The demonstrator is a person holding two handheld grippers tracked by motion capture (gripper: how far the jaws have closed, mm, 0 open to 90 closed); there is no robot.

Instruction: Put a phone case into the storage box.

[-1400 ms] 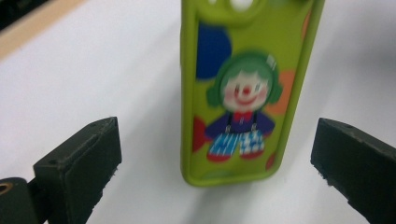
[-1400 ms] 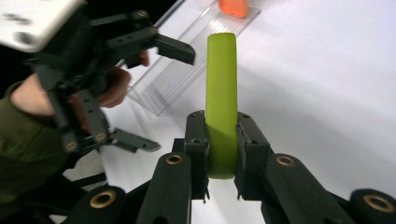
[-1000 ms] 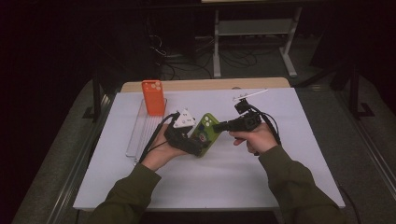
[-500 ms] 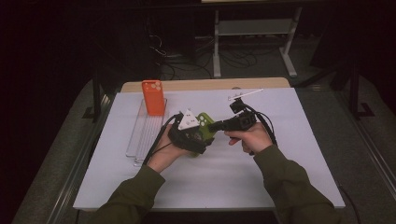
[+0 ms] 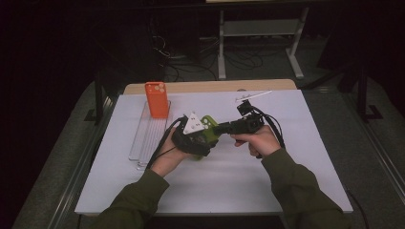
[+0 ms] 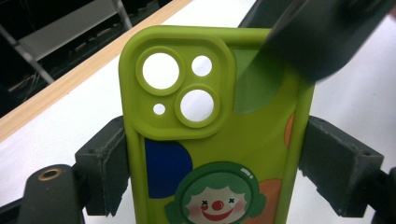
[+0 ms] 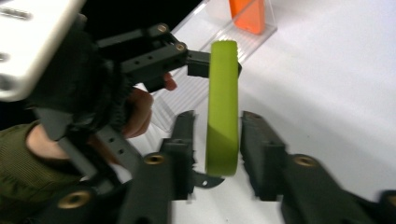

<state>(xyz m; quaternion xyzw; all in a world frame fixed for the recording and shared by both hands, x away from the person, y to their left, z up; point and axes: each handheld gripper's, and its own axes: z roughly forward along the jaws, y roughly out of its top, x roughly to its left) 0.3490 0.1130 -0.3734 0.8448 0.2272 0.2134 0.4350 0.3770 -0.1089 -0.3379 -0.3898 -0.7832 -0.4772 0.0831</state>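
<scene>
Left gripper [image 6: 215, 163] just closed onto green phone case [image 6: 215, 140]; right gripper [image 7: 217, 140] just opened, jaws narrowly clear of it

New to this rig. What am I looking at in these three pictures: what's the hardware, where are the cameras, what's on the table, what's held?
There is no robot: a person holds hand-held tongs in each hand. The high view looks down on the table; the other two cameras ride on the tongs and look along their black jaws. On the white table an orange phone case stands in a clear rack. The left tongs, which have just been closing, clamp a green phone case by its side edges. The right tongs have just been opening: the case sits between their jaws, unpressed.
</scene>
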